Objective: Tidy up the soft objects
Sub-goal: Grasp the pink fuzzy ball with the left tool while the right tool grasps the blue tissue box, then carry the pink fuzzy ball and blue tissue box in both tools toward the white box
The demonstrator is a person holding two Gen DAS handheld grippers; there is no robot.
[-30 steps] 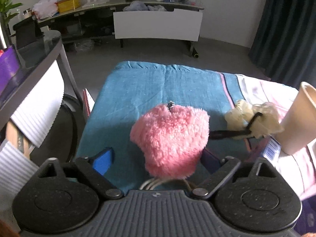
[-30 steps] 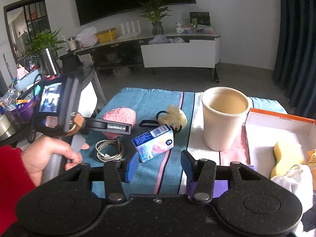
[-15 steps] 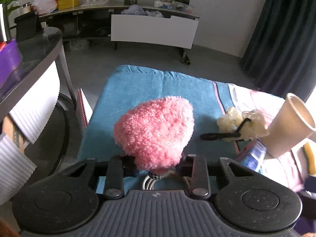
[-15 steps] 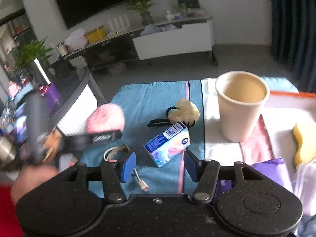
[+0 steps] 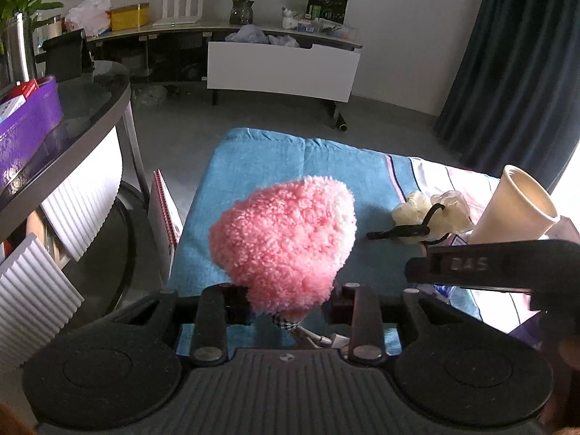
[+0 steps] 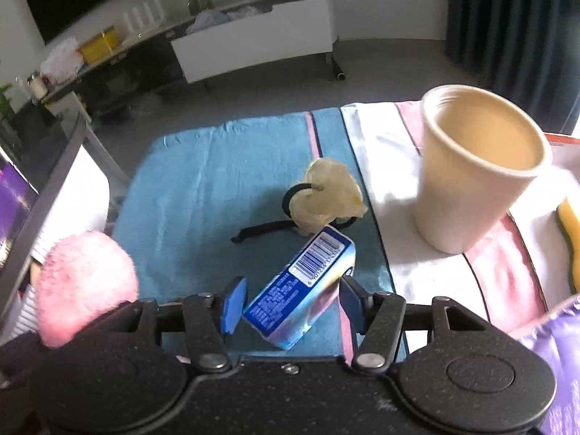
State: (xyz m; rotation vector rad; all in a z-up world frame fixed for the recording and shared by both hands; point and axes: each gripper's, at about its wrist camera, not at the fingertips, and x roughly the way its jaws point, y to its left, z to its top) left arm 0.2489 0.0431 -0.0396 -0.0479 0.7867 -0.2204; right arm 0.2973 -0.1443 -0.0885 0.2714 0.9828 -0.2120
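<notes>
Pink fluffy pompom (image 5: 286, 243) sits pinched at its lower end between the closed jaws of the left gripper (image 5: 290, 306), raised clear of the teal cloth (image 5: 261, 159); in the right wrist view the same pompom (image 6: 83, 282) shows only as a blurred pink mass at the left edge. Only the left wrist view shows the spiral notebook (image 5: 165, 214) standing on edge in the narrow gap between the cloth's left border and the dark round side table (image 5: 90, 123), and a bit of white cable (image 5: 311, 337) lying under the pompom. Only the right wrist view shows the blue tissue pack (image 6: 302, 290) in full, lying tilted on the cloth between the spread blue pads of the right gripper (image 6: 290, 302); its jaws have just been closing a little, yet a gap shows on both sides of the pack. A barcode is printed on the pack's upper end, its digits too blurred to read. Both views show the pale yellow scrunchie (image 6: 328, 195) with its black hair tie (image 6: 261, 230), just beyond the pack, and further right the beige cup (image 6: 475, 170) upright on the white-and-pink striped part of the cloth. At the right of the left wrist view the right gripper's black bar (image 5: 489, 266) crosses the frame, bearing raised letters that look like "DAS". The far half of the teal cloth lies bare, with grey floor past its edge.
</notes>
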